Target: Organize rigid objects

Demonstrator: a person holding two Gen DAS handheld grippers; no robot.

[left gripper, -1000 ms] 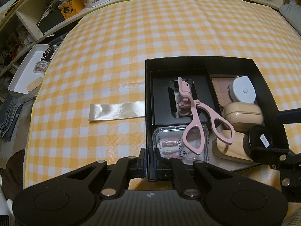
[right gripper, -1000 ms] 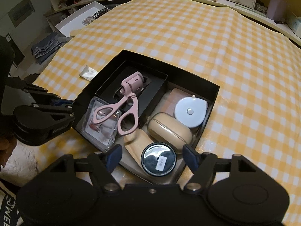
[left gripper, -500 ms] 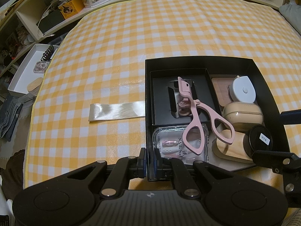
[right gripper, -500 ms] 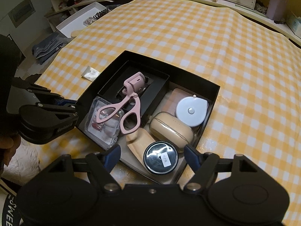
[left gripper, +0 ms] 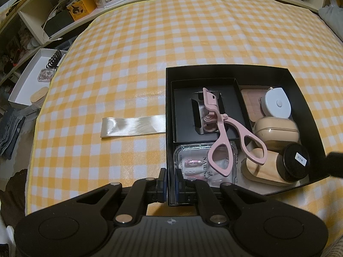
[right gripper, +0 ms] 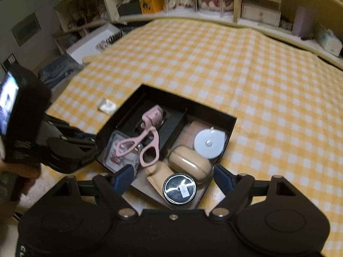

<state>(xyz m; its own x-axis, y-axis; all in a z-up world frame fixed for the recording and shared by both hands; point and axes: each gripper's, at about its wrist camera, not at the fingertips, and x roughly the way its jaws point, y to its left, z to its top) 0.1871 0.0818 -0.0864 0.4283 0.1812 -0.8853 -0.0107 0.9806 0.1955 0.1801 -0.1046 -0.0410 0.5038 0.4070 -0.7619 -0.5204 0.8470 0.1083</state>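
A black box on the yellow checked cloth holds a pink eyelash curler, a clear nail-tip case, a white round case, a beige case, a wooden piece and a black round jar. My left gripper is shut on the box's near-left wall. My right gripper is open and empty above the jar at the box's near corner.
A shiny ribbon strip lies on the cloth left of the box. A white tray with small items sits off the table's left edge. Shelves with clutter run along the far side.
My right gripper has lifted and pulled back from the box, tilting up; its view is blurred by the motion. My left gripper has stayed clamped on the box wall.
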